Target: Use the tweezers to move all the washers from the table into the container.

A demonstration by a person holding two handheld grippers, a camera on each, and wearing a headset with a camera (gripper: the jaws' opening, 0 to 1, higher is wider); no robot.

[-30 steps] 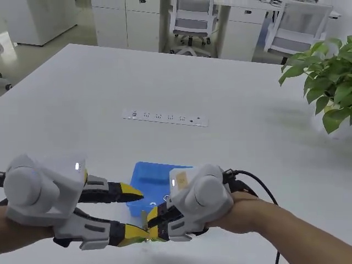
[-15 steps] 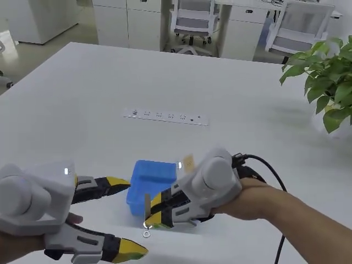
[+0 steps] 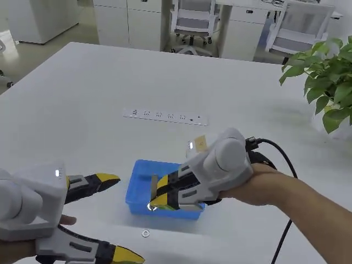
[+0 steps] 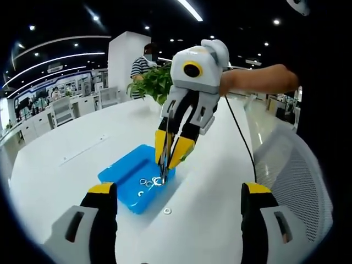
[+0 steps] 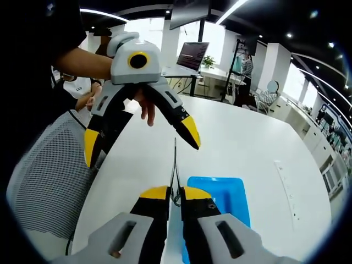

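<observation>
The right gripper [image 3: 160, 197] pinches slim metal tweezers [image 4: 165, 154] between narrow jaws, tips down in the blue container [image 3: 142, 171] among small silver washers [image 4: 147, 182]. One ring-shaped washer [image 3: 145, 233] lies on the white counter [image 3: 165, 88] just beside the container; the left gripper [image 3: 120, 217] has its jaws wide

My left gripper [image 3: 122, 216] and right gripper [image 3: 159, 198] are showing white with yellow-black tips; tweezers [image 5: 175, 159] silver, tray [image 3: 140, 179] blue, table [image 3: 165, 77] white.

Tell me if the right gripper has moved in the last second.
Yes. The right gripper has moved away from the person, toward the power strip, bringing its tweezers over the container.
</observation>
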